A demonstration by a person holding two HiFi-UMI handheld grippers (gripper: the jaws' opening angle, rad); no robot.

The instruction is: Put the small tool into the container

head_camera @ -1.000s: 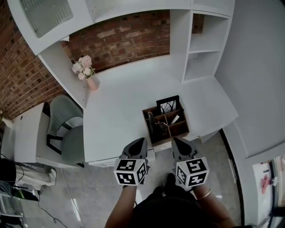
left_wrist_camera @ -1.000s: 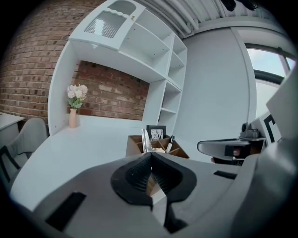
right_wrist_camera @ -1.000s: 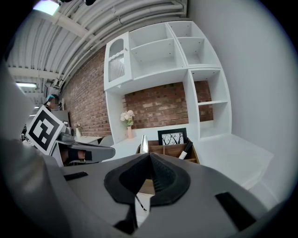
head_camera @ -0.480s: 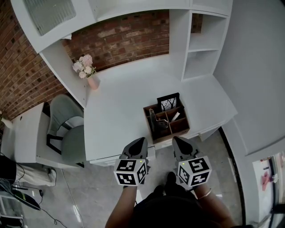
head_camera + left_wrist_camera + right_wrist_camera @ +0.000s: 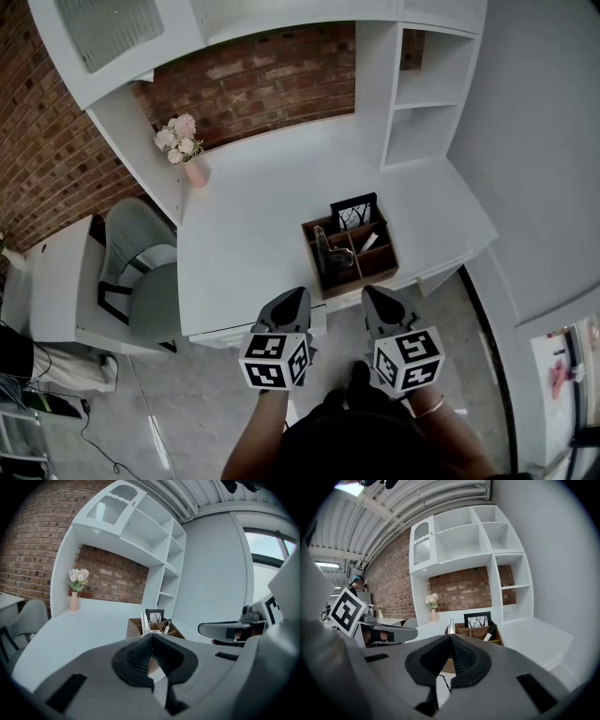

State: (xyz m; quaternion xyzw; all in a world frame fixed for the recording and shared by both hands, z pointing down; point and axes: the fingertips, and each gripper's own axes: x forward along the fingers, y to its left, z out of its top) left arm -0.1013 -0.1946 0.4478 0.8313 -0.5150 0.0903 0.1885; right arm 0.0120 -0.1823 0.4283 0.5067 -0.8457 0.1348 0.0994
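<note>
"When you looked down at the desk, where was the small tool?"

"I saw it lying slanted in a right-hand compartment of the wooden box, near the desk's front edge."

"And your grippers?"

"My left gripper and right gripper hung side by side before the desk, both clenched on nothing."

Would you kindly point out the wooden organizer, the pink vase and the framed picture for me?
wooden organizer (image 5: 362, 283), head view, on its front rim.
pink vase (image 5: 195, 174), head view, middle of its body.
framed picture (image 5: 353, 216), head view, centre of the print.
</note>
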